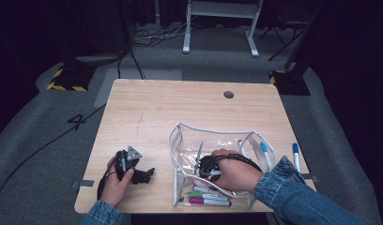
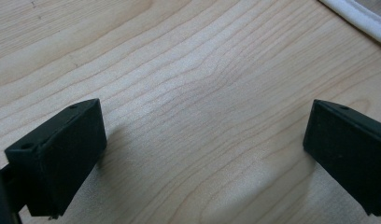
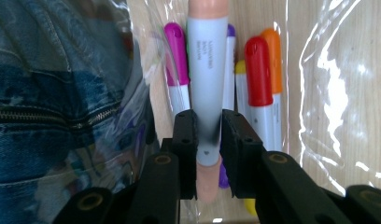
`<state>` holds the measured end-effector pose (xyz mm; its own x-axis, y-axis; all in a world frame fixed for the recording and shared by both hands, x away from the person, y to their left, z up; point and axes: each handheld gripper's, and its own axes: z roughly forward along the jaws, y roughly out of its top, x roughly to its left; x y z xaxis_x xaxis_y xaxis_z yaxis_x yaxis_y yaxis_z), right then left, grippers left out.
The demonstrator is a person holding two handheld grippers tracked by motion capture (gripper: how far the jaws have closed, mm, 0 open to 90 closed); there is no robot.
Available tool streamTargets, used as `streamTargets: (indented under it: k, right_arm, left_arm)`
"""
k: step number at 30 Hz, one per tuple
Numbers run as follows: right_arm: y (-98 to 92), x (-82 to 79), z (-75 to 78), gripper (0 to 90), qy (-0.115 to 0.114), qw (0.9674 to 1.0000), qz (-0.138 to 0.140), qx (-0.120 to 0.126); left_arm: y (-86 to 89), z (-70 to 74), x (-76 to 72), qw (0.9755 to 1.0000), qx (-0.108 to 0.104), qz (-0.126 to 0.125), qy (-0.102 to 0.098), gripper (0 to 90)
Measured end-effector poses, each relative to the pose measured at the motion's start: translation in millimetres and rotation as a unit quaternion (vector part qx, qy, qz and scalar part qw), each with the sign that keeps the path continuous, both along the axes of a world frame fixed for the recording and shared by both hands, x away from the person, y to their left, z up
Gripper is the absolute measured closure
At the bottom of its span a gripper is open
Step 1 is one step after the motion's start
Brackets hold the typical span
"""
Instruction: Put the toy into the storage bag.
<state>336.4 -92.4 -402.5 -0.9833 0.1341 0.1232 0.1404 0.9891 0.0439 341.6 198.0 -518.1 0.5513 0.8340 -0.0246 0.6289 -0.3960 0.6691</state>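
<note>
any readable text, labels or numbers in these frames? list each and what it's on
"4": black mark on the grey carpet floor, left of the light wooden table.
Small dark print on the grey-barrelled marker between the right gripper pads: too blurred to read.
Nothing else legible.

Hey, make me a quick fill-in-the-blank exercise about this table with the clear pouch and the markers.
1. The right claw grips a ____ pen with peach ends.
2. That claw works inside the clear ____.
3. The left claw hovers open over the bare ____ table.
4. A marker with a ____ cap lies on the table outside the pouch.

Missing words: grey; pouch; wooden; blue
</note>
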Motion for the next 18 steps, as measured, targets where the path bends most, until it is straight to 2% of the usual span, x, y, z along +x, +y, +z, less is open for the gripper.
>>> streamTargets:
  k: [3, 7, 9, 11, 13, 15, 16, 18]
  right_arm:
    - [-1.4, 1.1, 3.8, 62.9, -0.033, 0.999, 0.012, 0.026]
    - [-8.6, 4.2, 22.3, 55.3, -0.063, 0.9951, -0.015, 0.074]
    - [-16.6, 7.2, 37.9, 53.6, -0.084, 0.9894, -0.045, 0.11]
    - [-25.1, 10.6, 51.1, 53.1, -0.102, 0.9837, -0.064, 0.133]
    - [-38.1, 13.9, 69.2, 54.6, -0.12, 0.9731, -0.104, 0.167]
    - [-49.5, 16.2, 82.3, 55.2, -0.135, 0.9657, -0.123, 0.185]
    - [-58.3, 17.6, 90.8, 56.3, -0.146, 0.9594, -0.139, 0.197]
    - [-71.5, 19.9, 101.4, 57.1, -0.158, 0.9509, -0.162, 0.212]
  left_arm:
    - [0.0, 0.0, 0.0, 1.0, 0.0, 0.0, 0.0, 0.0]
    - [0.0, 0.0, 0.0, 1.0, 0.0, 0.0, 0.0, 0.0]
    - [0.0, 0.0, 0.0, 1.0, 0.0, 0.0, 0.0, 0.0]
    - [0.0, 0.0, 0.0, 1.0, 0.0, 0.0, 0.0, 0.0]
    - [0.0, 0.0, 0.0, 1.0, 0.0, 0.0, 0.0, 0.0]
    - [0.2, 0.0, 0.1, 1.0, 0.001, -0.001, 0.0, 0.0]
    - [0.1, 0.0, 0.0, 1.0, 0.001, -0.001, 0.0, 0.0]
    - [0.2, 0.0, 0.1, 1.0, 0.001, -0.001, 0.0, 0.0]
